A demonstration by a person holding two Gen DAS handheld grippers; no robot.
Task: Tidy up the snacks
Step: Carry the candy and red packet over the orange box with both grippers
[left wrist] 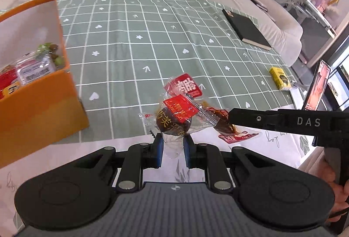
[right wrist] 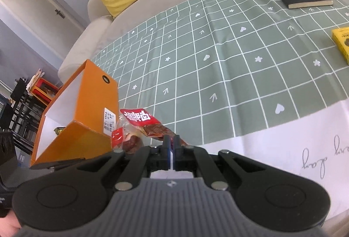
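At the near edge of the tabletop (left wrist: 65,160), where the white cloth shows, the left hand-held gripper (left wrist: 172,145) is seen partly open, with the clear tail of a wrapped dark snack (left wrist: 172,121) between its blue pads (left wrist: 160,145). Whether the pads already press the wrapper cannot be told; a gap is visible on both sides. Just to the right, the right hand-held gripper (left wrist: 231,118) is closed on the end of a reddish-brown snack pack (left wrist: 220,119), and in the right wrist view its fingers stand almost together on the wrapper (right wrist: 157,130). A third pack with a red label (left wrist: 187,84) lies touching these two, a little farther in on the green checked cloth (left wrist: 152,40).

At the near left corner stands the orange box (left wrist: 32,106), open on top, with several snacks (left wrist: 32,68) already inside. Farther away, near the right edge, a yellow pack (left wrist: 280,78) is lying, and a black notebook (left wrist: 246,28) lies towards the far right corner.

The step in hand appears to be the picking of the last snacks for the box. Next, the left grip should probably be closed firmly, and each pack lifted free of the others and carried left over the box rim before release.
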